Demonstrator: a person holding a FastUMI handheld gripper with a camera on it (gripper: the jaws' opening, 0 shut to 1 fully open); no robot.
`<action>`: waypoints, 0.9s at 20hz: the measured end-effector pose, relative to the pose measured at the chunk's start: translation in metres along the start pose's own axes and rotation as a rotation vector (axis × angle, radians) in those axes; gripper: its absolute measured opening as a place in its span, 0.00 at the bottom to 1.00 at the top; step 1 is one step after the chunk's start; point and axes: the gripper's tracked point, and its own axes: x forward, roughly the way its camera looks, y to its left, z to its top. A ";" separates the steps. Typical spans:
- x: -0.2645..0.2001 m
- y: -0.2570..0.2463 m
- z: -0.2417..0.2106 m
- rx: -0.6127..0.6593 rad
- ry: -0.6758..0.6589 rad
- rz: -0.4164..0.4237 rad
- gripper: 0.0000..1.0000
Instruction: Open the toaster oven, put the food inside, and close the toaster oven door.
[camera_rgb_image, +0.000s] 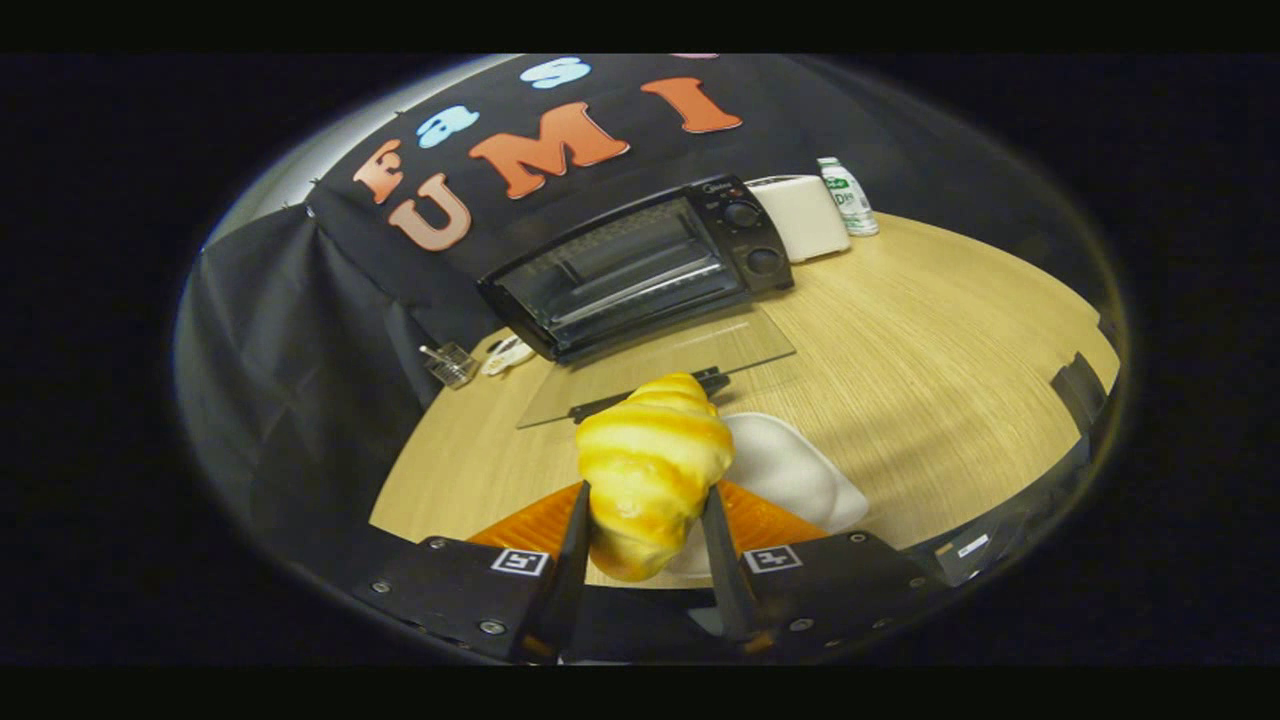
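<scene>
A golden croissant (652, 470) sits between my two fingers, and my gripper (645, 520) is shut on it, lifted above the table. Just behind and to the right of it lies a white plate (795, 470). Beyond them stands the black toaster oven (640, 265) with its glass door (660, 365) folded down flat onto the table, the dark handle at its near edge. The oven's inside shows a wire rack. Two knobs sit on its right panel.
A white box-shaped appliance (805, 215) and a small white bottle with a green label (848, 197) stand right of the oven. A clear small container (450, 365) and a white object (508, 355) lie to its left. The wooden table (950, 350) stretches to the right.
</scene>
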 end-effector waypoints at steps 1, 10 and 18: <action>0.001 0.006 0.008 0.005 -0.023 0.031 0.56; 0.055 0.056 0.086 0.204 -0.090 0.303 0.56; 0.122 0.048 0.137 0.350 -0.087 0.318 0.55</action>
